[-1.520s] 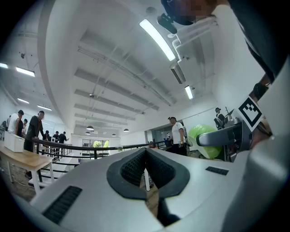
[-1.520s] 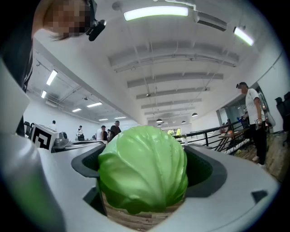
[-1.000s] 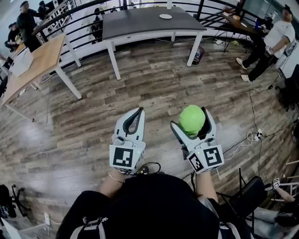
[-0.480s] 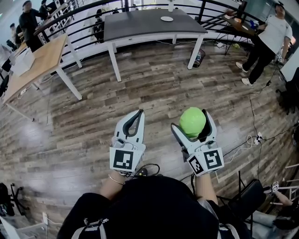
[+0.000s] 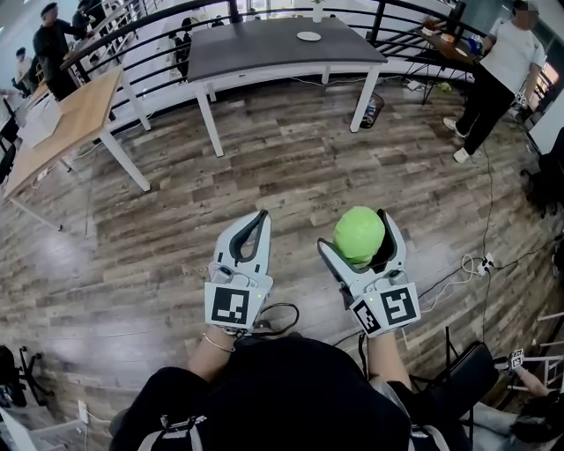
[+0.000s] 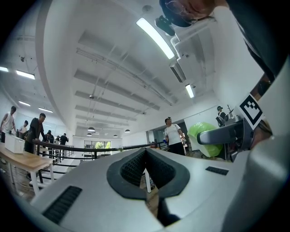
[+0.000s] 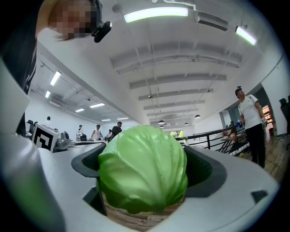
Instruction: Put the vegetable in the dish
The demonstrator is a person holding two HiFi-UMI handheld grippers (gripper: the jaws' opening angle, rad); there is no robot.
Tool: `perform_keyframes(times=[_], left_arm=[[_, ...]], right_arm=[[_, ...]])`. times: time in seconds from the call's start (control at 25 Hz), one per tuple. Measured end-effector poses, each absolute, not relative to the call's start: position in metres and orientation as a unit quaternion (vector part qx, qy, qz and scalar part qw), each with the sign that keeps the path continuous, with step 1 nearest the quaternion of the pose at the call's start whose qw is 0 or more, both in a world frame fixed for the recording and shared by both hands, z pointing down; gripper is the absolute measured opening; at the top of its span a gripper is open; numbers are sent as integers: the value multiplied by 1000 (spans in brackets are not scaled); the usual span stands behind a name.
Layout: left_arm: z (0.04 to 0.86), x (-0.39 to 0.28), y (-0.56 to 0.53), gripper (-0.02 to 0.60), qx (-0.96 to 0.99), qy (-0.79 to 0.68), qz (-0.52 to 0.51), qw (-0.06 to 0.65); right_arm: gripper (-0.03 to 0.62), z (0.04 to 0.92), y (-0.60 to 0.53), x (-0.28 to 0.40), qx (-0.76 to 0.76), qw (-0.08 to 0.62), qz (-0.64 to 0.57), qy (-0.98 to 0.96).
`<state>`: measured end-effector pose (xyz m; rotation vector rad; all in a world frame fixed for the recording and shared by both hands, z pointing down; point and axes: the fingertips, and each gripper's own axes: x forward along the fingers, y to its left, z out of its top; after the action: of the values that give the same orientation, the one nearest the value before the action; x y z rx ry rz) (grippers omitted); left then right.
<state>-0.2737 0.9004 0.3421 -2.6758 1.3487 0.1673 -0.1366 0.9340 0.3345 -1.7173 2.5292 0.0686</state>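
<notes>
A round green cabbage (image 5: 359,234) sits between the jaws of my right gripper (image 5: 356,232), which is shut on it and held up above the wooden floor. In the right gripper view the cabbage (image 7: 142,170) fills the gap between the dark pads (image 7: 206,170). My left gripper (image 5: 256,227) is beside it at the same height, shut with nothing inside; its tips meet in the left gripper view (image 6: 145,155). A small white dish (image 5: 308,36) lies on the dark table (image 5: 264,48) far ahead. The left gripper view also catches the cabbage (image 6: 204,136) at the right.
A light wooden table (image 5: 66,119) stands at the left. A black railing (image 5: 159,18) runs behind the tables. A person (image 5: 489,75) stands at the far right, others at the far left. Cables (image 5: 467,264) lie on the floor at the right.
Both grippers keep their pose, the right still holding the cabbage. The floor and tables have shifted slightly in view, and the standing person at the right has moved a little.
</notes>
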Motion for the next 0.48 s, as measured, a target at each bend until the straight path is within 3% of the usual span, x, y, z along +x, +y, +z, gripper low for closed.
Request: perform_keyframes(times=[0.48], left_arm=[[349, -262, 835, 5, -893, 439, 58, 76]], right_arm=[[517, 339, 874, -127, -571, 44, 21, 819]])
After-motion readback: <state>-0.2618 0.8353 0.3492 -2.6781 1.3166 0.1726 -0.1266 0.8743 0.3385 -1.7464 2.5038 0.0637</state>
